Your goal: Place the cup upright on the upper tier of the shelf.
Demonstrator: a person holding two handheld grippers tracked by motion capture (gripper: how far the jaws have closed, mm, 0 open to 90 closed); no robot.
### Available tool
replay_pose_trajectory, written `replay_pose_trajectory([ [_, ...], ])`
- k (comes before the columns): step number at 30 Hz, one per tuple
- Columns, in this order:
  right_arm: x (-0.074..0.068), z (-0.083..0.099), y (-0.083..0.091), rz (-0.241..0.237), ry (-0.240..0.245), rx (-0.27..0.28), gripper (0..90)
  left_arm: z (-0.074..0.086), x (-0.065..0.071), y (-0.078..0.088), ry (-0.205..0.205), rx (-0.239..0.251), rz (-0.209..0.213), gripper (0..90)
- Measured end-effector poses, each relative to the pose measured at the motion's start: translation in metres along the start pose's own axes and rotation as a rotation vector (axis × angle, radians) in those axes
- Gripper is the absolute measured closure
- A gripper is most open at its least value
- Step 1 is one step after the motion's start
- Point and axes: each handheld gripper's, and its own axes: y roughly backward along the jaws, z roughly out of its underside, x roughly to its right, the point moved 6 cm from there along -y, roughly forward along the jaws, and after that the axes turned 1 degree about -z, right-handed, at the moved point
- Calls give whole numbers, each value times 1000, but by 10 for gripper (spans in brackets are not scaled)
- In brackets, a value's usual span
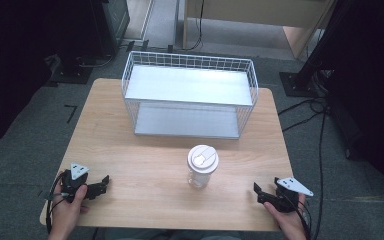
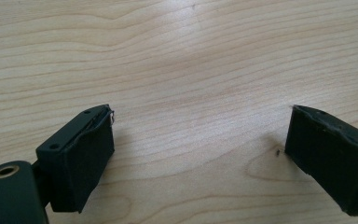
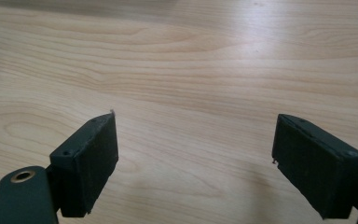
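Worktop [image 1: 145, 150]: light wood grain, carries everything noted below. Landmark for all positions is the cup.

Wire basket [image 1: 190, 95]: white, two-tier, with a pale shelf plate on top and another below. Stands on the worktop behind the cup, toward the far edge, apart from it.

Cup [image 1: 202, 166]: clear body with a white lid, upright, roughly mid-worktop and nearer the person's edge than the far one. Nothing touches it.

Left hand-held gripper [image 1: 102, 186]: held in the person's left hand, well apart from the cup on its left, near the worktop's near-left corner, jaws pointing toward the cup. In the left gripper view [image 2: 198, 140] the two black jaws stand wide apart with bare wood between them; it grips nothing.

Right hand-held gripper [image 1: 258, 192]: held in the person's right hand, on the cup's right and slightly nearer the person, apart from it, jaws pointing toward the cup. In the right gripper view [image 3: 196, 149] the jaws are spread with only wood grain between the pads; nothing held. A pale curved edge shows at the left border of that view; cannot tell what it is
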Motion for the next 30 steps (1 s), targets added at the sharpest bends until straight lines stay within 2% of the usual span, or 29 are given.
replay_pose_trajectory([
  [4,-15,-3,0,-33,17,8,147,-1,1,-1,5,-2,-7,76],
  [12,-53,-20,7,-105,38,68,148,-3,15,-3,-6,-1,5,76],
  [14,-62,-24,9,-118,42,81,147,-4,16,-4,-9,-2,6,75],
  [15,-62,-24,9,-118,42,81,147,-4,16,-4,-9,-2,6,76],
  [16,-70,-27,10,-128,42,93,147,-4,16,-4,-11,-3,9,75],
  [20,-85,-31,11,-166,46,103,147,-4,17,-5,-20,-8,17,53],
  [23,-94,-33,11,-169,63,113,147,-4,18,-5,-24,-12,25,30],
  [27,-99,-34,11,-173,61,114,146,-4,18,-6,-32,-17,28,15],
  [30,-106,-35,11,-193,69,96,143,-4,18,-6,-31,-17,28,15],
])
